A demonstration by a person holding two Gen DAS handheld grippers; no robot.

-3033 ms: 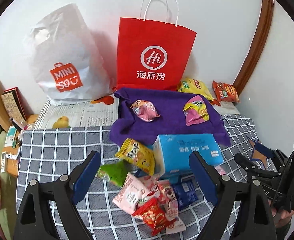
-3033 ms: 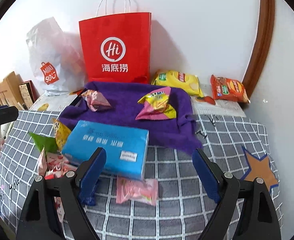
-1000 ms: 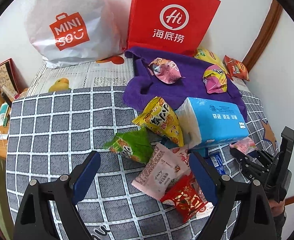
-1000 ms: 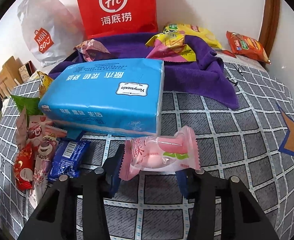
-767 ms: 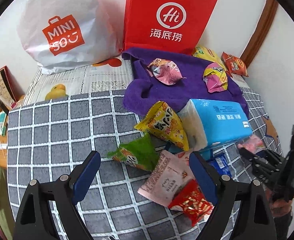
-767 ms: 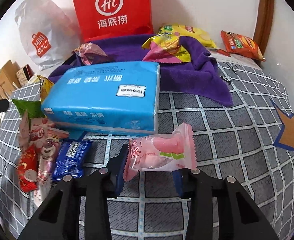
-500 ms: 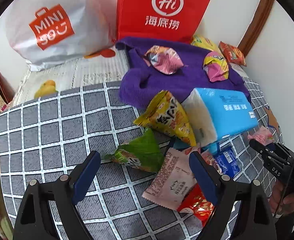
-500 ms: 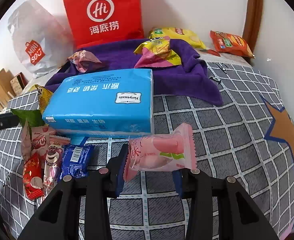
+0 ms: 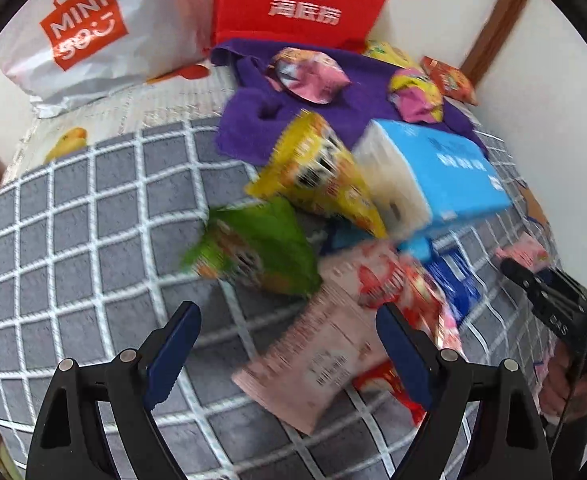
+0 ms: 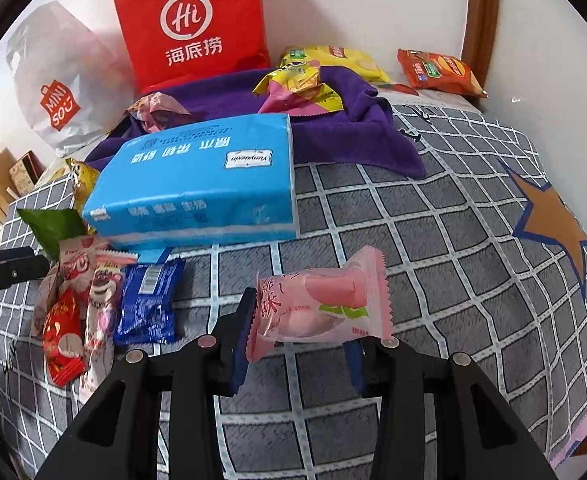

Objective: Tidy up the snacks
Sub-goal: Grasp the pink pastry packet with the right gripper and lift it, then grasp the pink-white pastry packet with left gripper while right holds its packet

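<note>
Pink peach-print plastic candy packet (image 10: 319,306), light, crinkly and slippery, sits clamped between the jaws of my right gripper (image 10: 297,344), raised off the grey checked cloth (image 10: 433,240); I judge its padded middle the safest hold. Beyond, my left gripper (image 9: 289,344) gapes empty before the loose pile's green foil snack bag (image 9: 253,246)
</note>
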